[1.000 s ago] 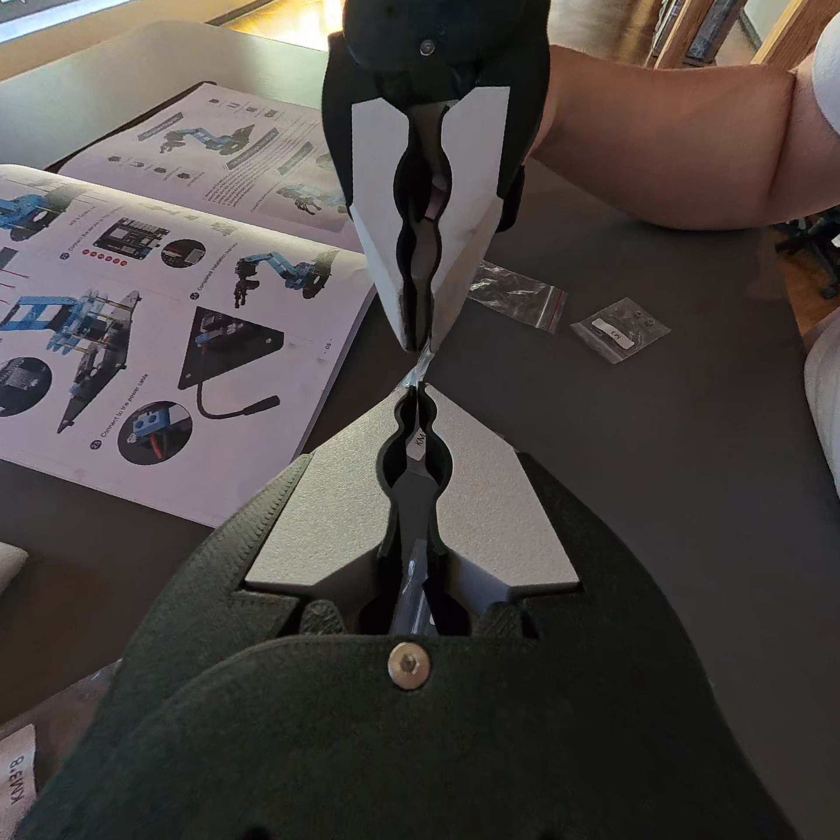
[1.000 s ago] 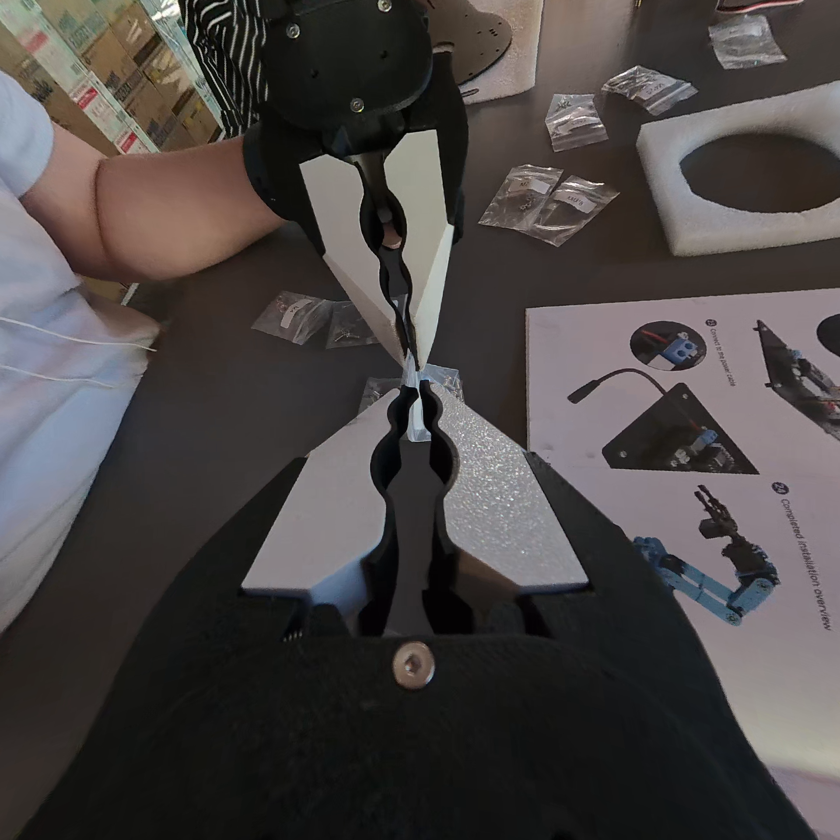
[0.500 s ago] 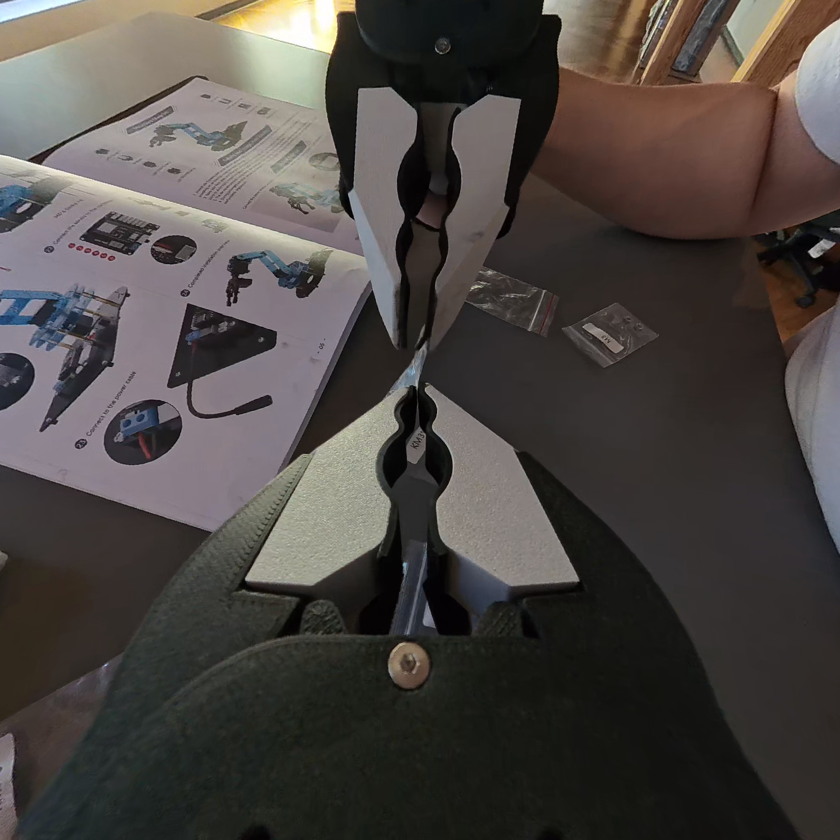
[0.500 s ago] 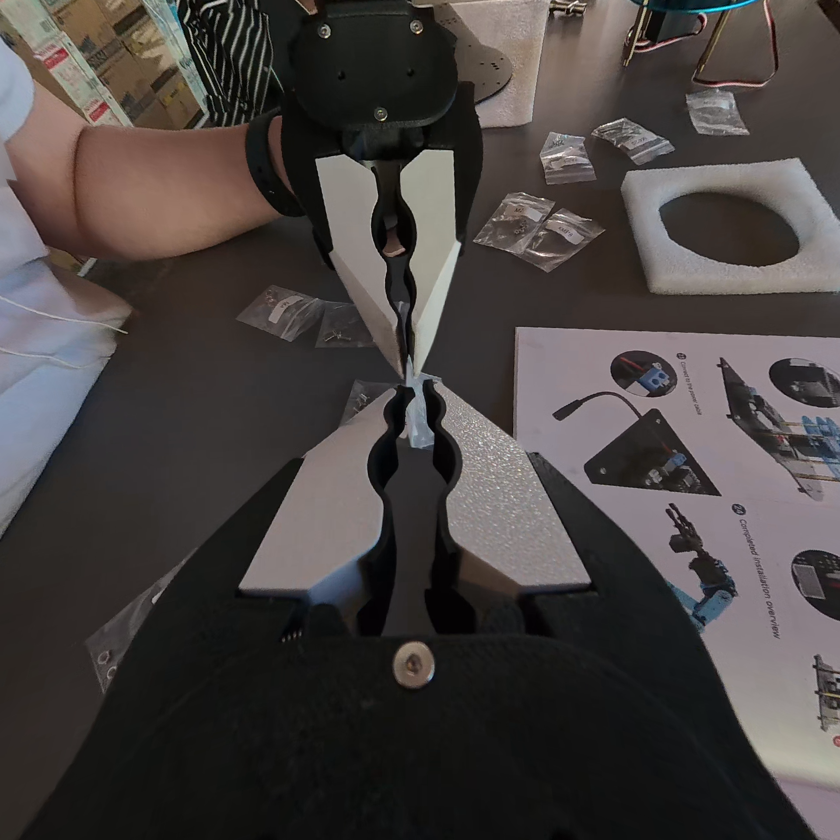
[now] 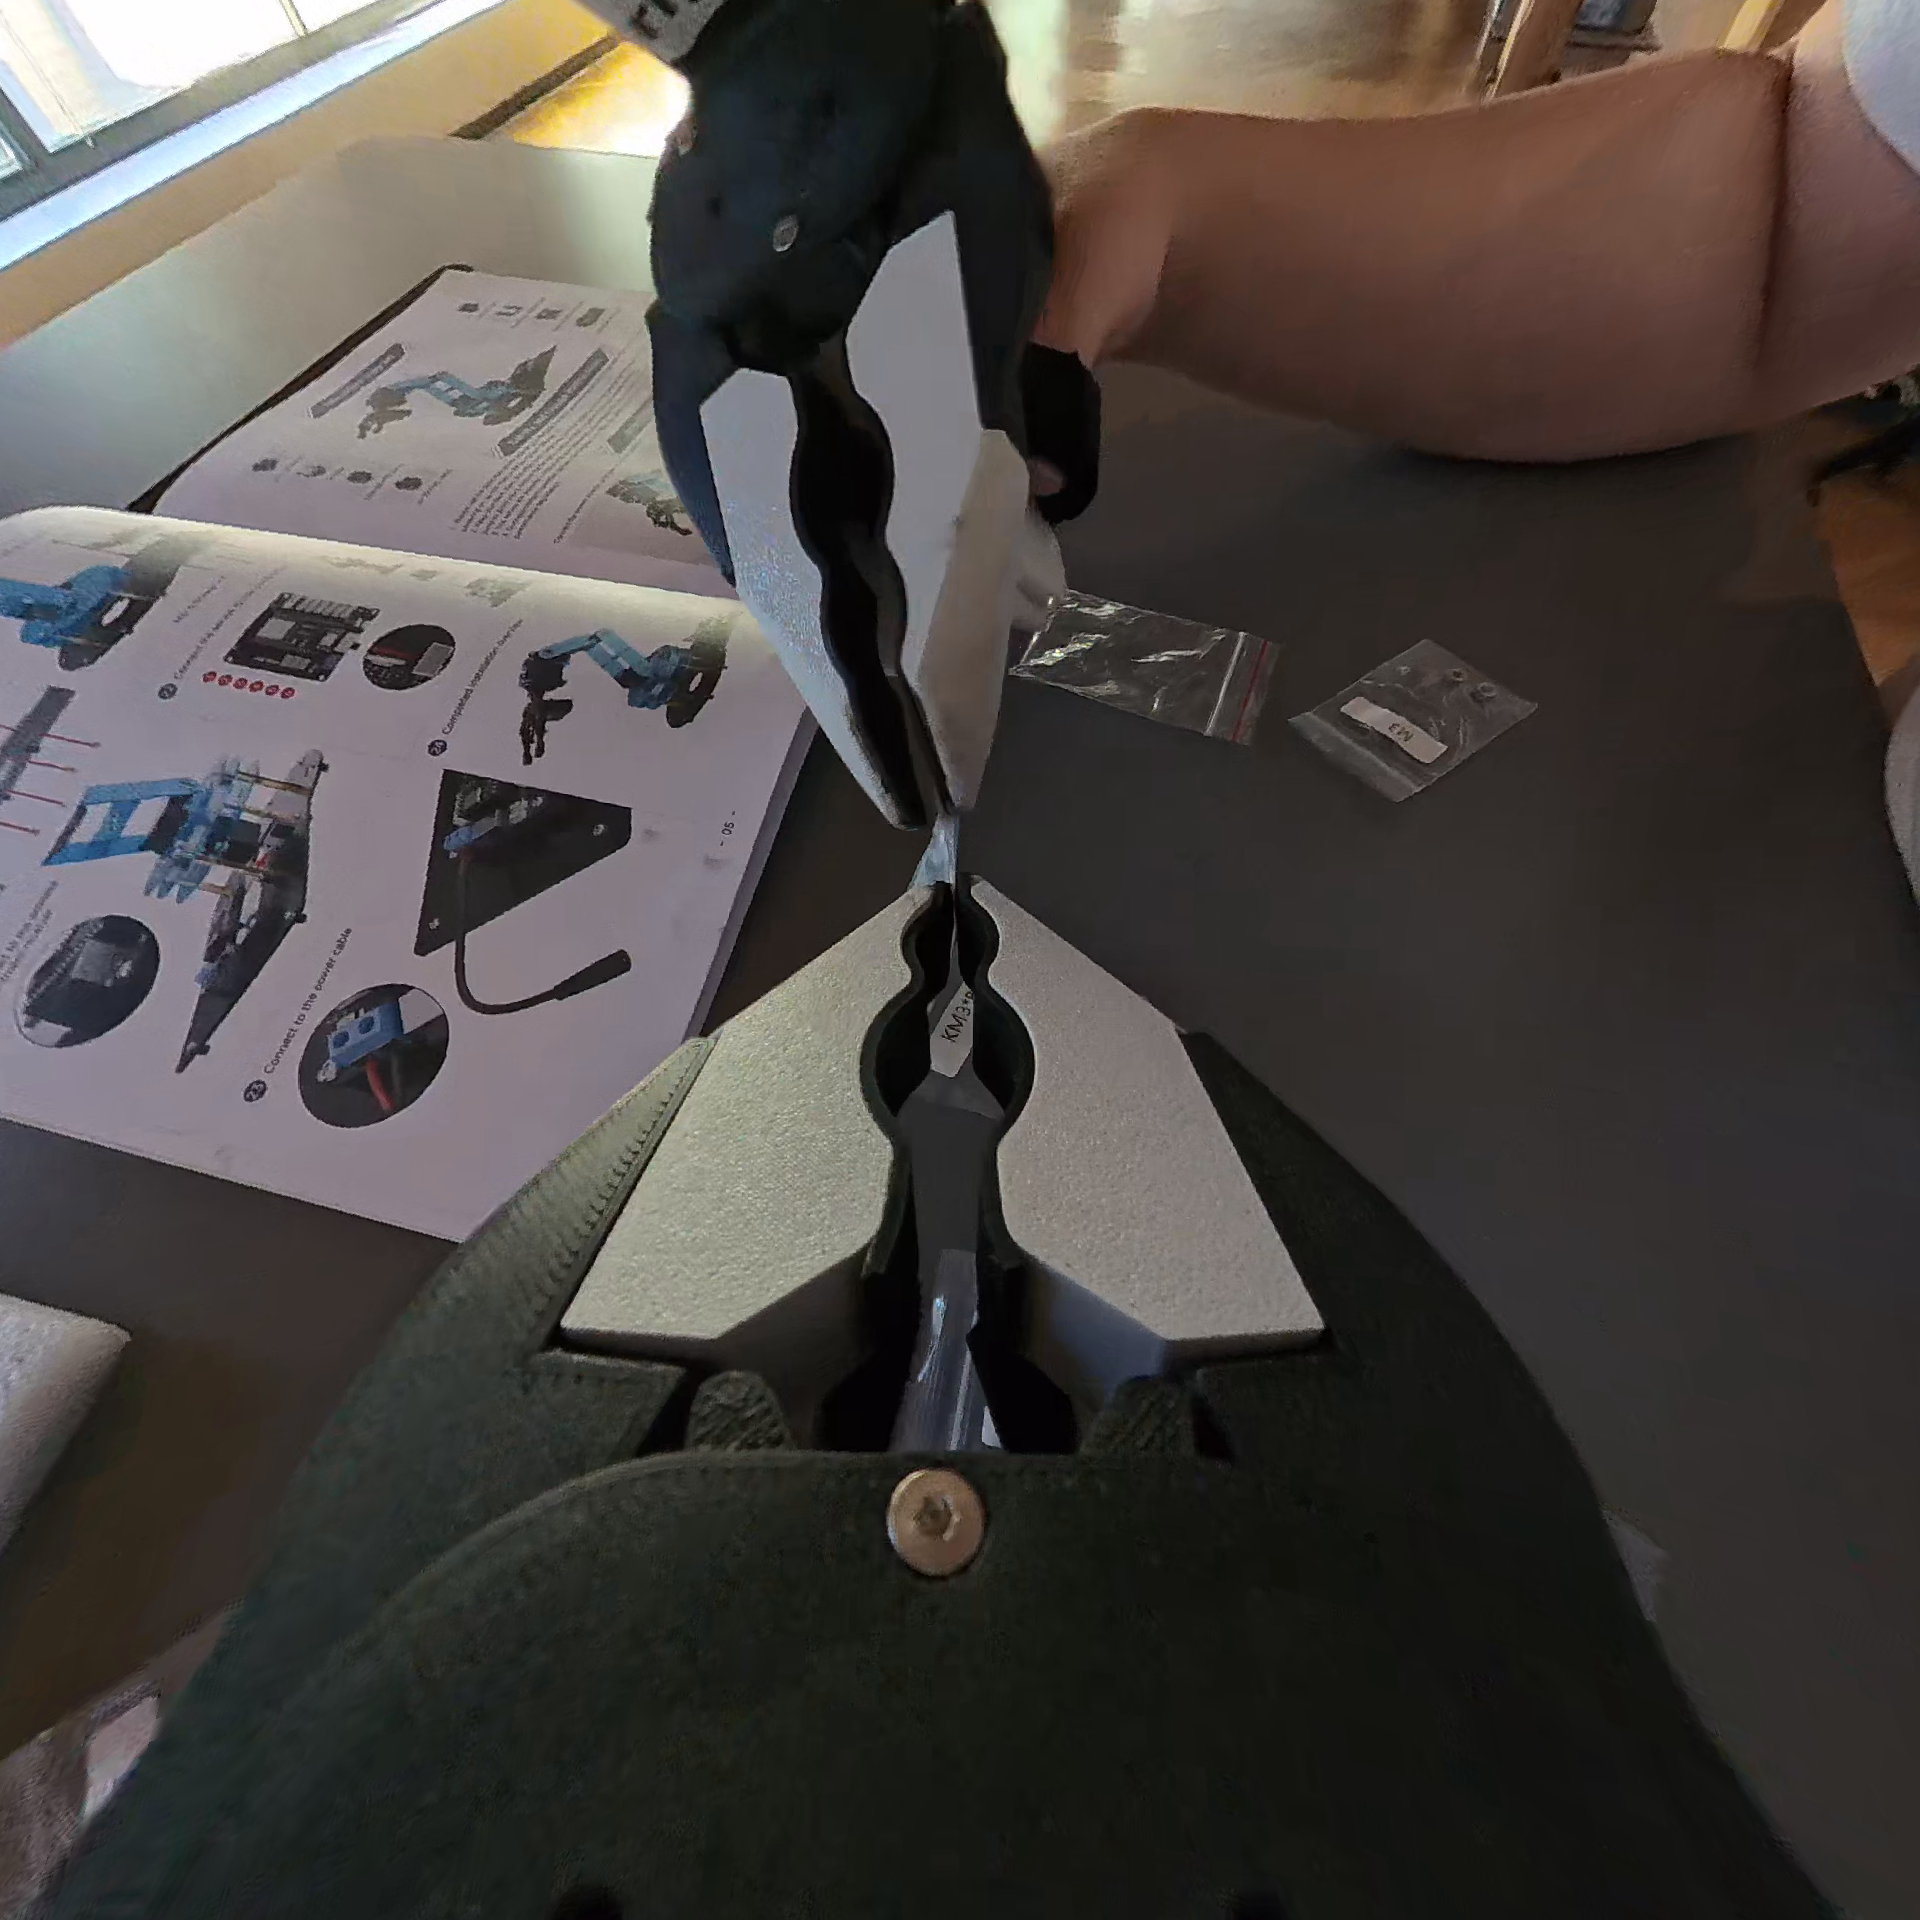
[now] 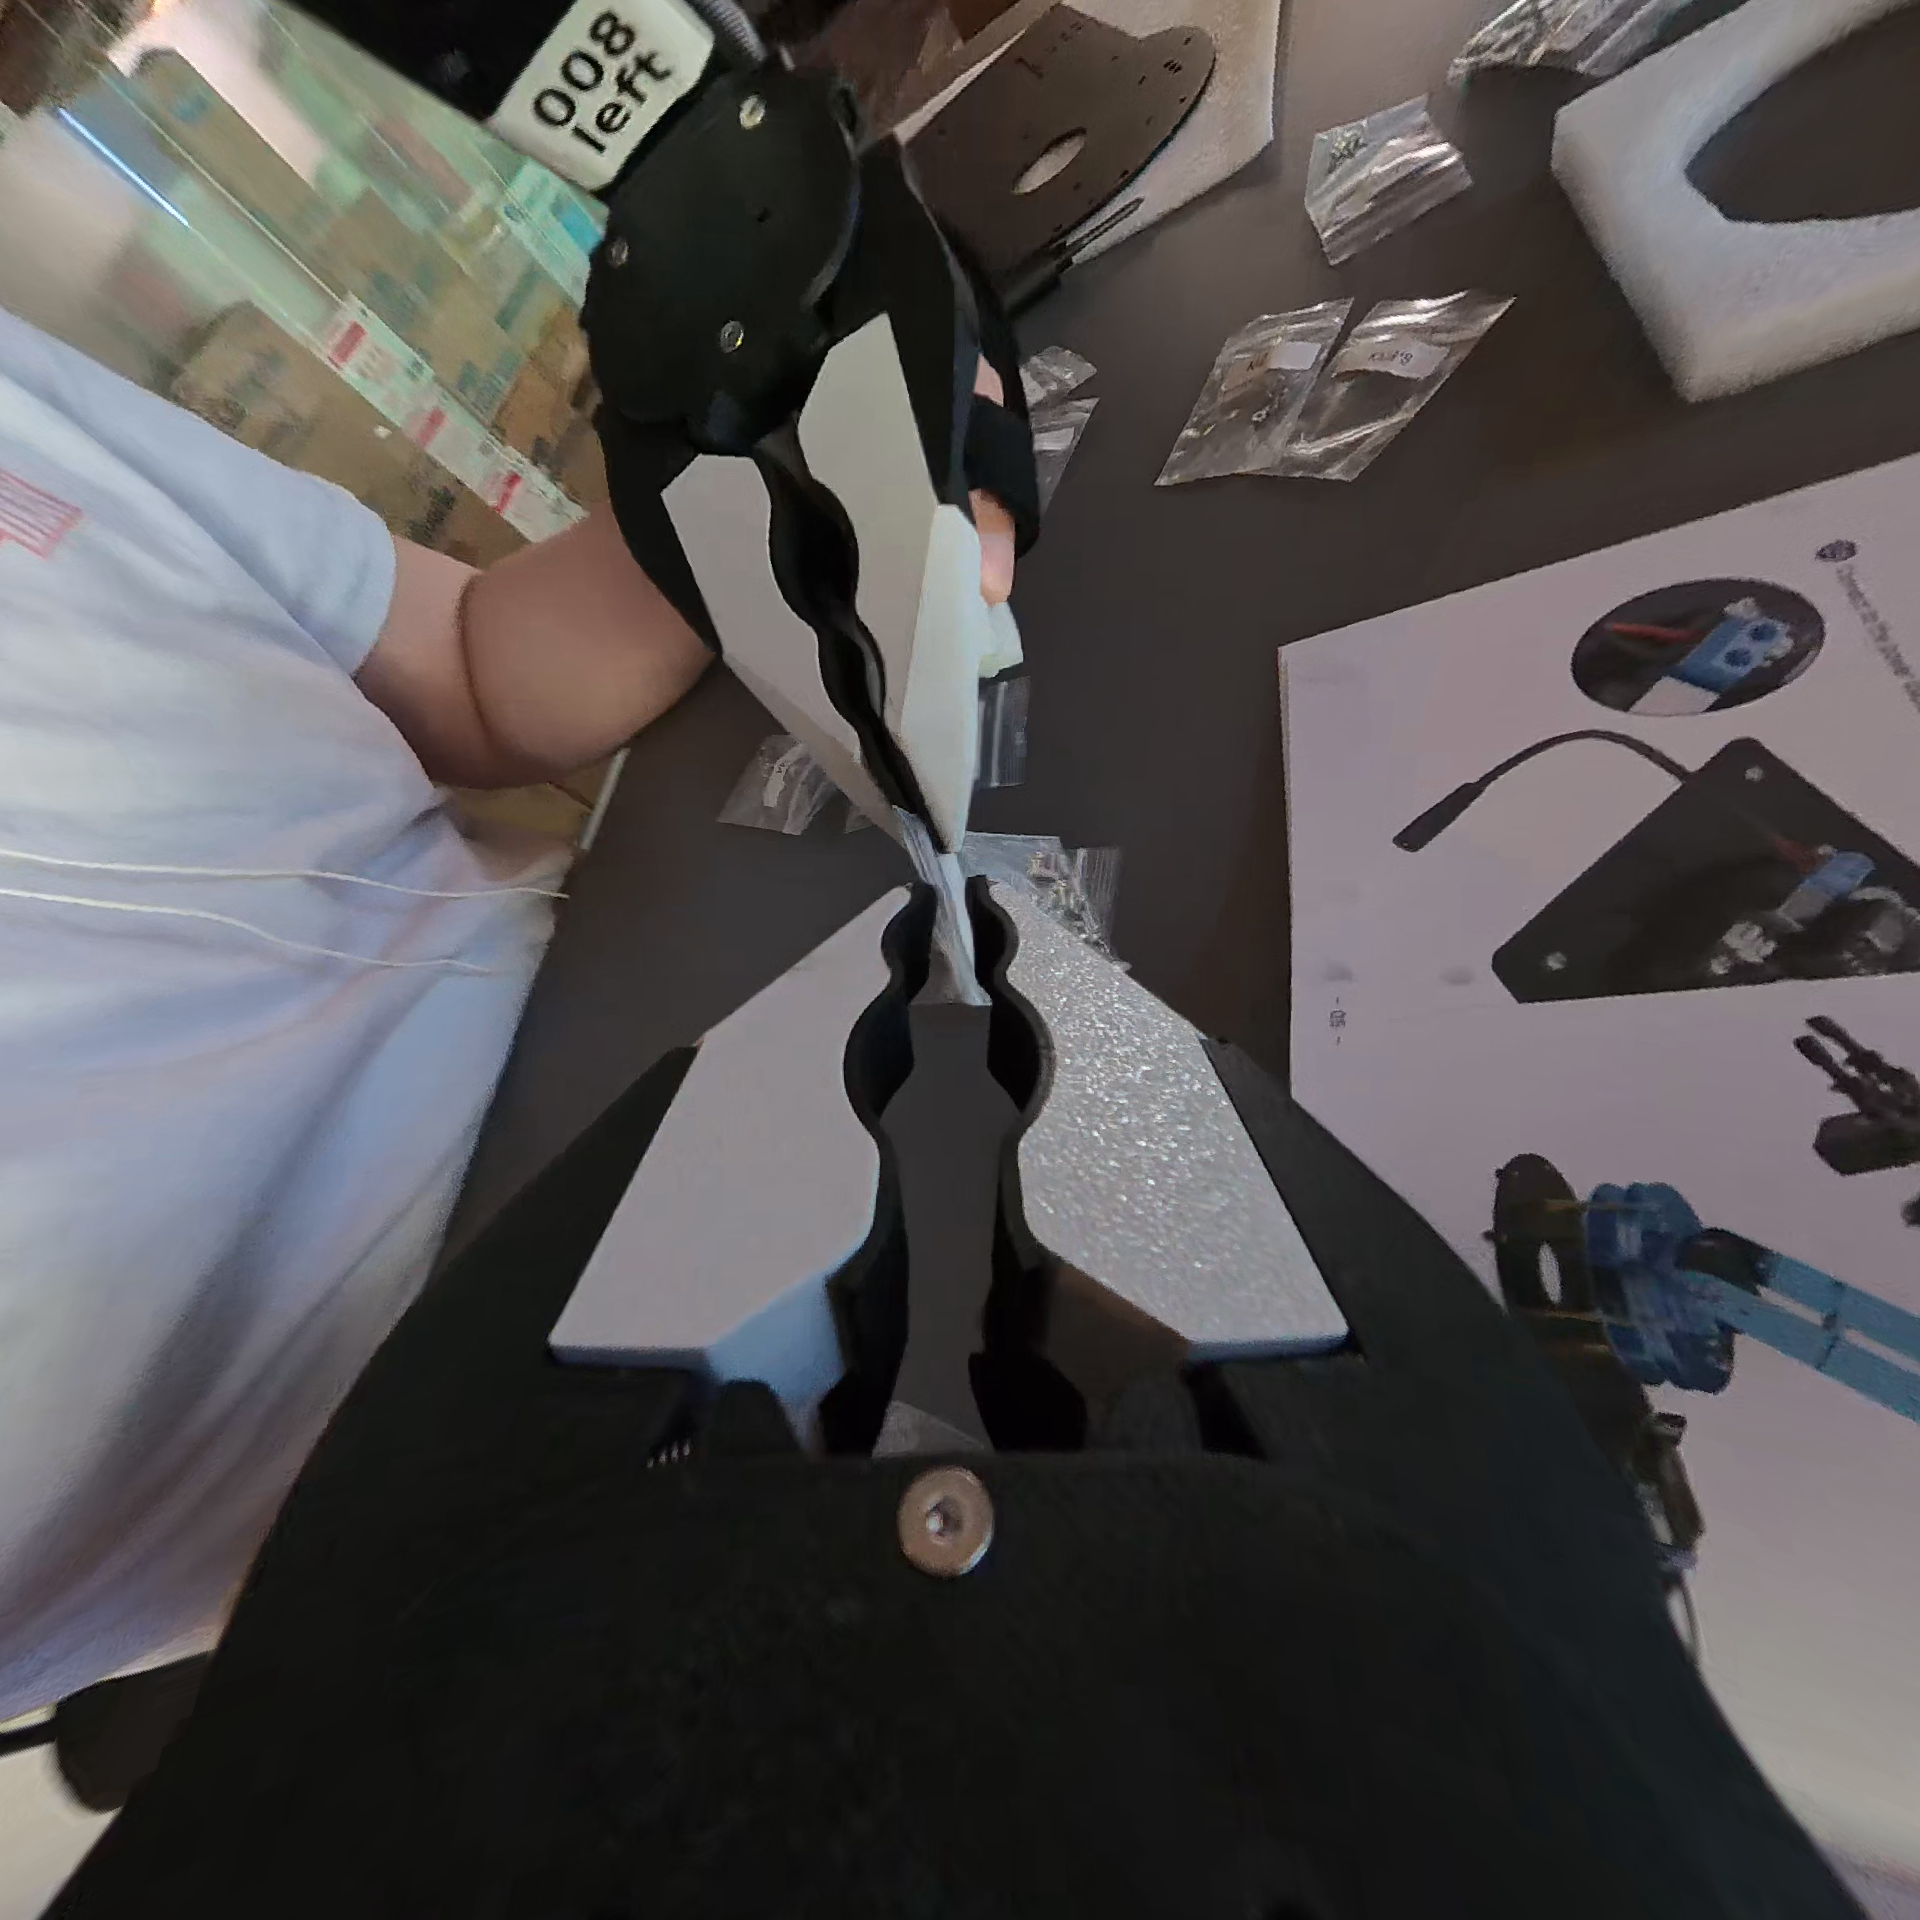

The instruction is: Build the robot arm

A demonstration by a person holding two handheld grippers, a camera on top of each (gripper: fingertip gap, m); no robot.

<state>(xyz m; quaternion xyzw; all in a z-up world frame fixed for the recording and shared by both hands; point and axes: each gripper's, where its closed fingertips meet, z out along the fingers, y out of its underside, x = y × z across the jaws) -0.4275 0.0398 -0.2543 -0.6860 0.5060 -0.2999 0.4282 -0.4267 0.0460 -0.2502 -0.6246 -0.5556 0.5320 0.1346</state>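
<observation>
Plastic bag (image 5: 940, 862), small and clear: pinched at opposite ends by left gripper (image 5: 954, 902) and right gripper (image 6: 948, 891), both clamped on it, tip to tip above desk (image 5: 1455, 1039). Bag unopened as far as visible. Booklet (image 5: 312, 779) and spare bags (image 5: 1143, 665) lie nearby.

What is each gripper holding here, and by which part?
Both grip one small clear plastic bag: the left gripper has its labelled body between its jaws, and the right gripper pinches the opposite end.
</observation>
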